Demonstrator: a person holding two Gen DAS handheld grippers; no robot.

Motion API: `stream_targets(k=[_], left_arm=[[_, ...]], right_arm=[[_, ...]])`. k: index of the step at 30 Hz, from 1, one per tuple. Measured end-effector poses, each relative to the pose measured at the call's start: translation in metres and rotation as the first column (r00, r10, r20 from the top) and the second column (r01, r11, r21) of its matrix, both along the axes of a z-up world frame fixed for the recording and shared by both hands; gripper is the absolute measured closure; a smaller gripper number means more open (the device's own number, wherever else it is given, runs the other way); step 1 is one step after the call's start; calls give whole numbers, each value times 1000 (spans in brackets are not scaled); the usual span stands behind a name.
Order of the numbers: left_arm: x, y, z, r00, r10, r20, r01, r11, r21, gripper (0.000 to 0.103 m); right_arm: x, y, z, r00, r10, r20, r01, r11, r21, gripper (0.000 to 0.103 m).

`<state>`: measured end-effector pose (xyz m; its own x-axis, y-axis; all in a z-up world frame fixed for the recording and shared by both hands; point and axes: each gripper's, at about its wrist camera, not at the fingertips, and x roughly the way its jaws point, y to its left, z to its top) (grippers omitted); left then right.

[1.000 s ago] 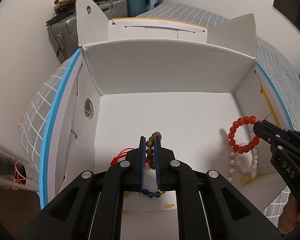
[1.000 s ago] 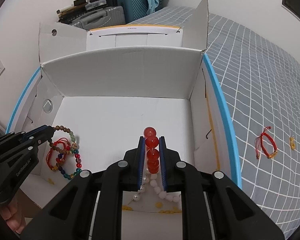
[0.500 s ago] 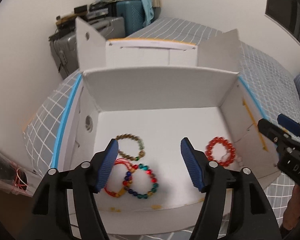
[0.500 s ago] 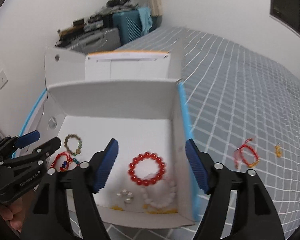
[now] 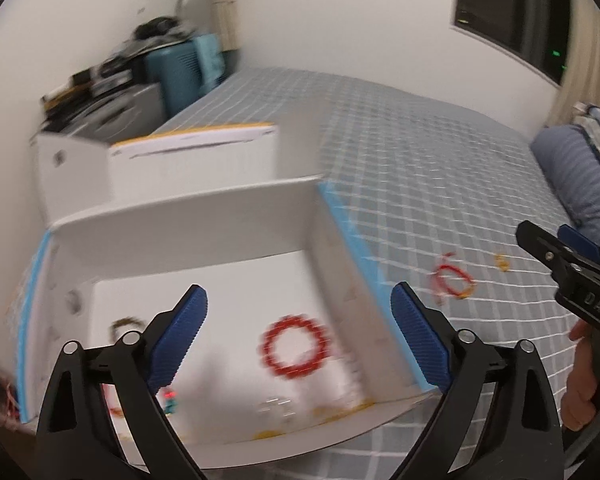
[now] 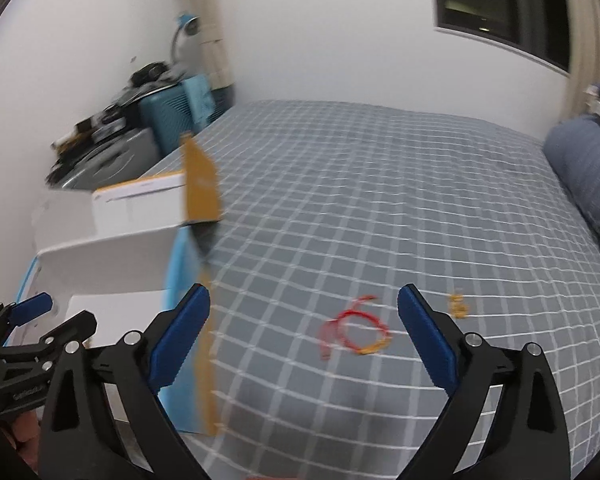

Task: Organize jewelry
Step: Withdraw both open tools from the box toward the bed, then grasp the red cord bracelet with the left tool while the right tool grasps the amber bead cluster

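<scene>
Both the left gripper (image 5: 299, 342) and right gripper (image 6: 304, 344) are opening, empty; 1 red cord bracelet (image 6: 358, 332) lies on the bed (image 6: 380, 208) outside the box (image 5: 188, 224); thin cord may slip the pads.

Change since one second ago: I have let go of both bracelets. My left gripper (image 5: 300, 328), jaws opening and empty, has drawn back from the white box (image 5: 188, 216); the red bead bracelet (image 5: 294, 347) now lies on the box floor. My right gripper (image 6: 303, 330), jaws opening, has swung right over the red cord bracelet (image 6: 358, 330) on the bedspread (image 6: 380, 200).
</scene>
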<state>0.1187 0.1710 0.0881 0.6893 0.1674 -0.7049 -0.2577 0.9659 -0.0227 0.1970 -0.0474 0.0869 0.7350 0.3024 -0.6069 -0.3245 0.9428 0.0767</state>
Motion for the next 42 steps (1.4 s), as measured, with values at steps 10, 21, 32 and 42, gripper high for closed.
stream_targets(k=[10,21,32,42], left_arm=[[61,-112,-25,986,-168,-3,168,986,-10,6],[127,-153,-92,976,-208,-67,210,977,25,6],[196,-149,-150,972,-184,-147,180,983,-38,6],[198,-147,-173,970,-207,-129,201,978,-56,7]], right_arm=[[38,-84,-34,991,-134,-31,132,990,-49,12],[93,-123,-92,978,-192,-87,177,972,-156,12],[144,-119,-139,965,-203,-168,182,975,-129,17],[150,-120,-173,962,-176,-210,156,982,-107,39]])
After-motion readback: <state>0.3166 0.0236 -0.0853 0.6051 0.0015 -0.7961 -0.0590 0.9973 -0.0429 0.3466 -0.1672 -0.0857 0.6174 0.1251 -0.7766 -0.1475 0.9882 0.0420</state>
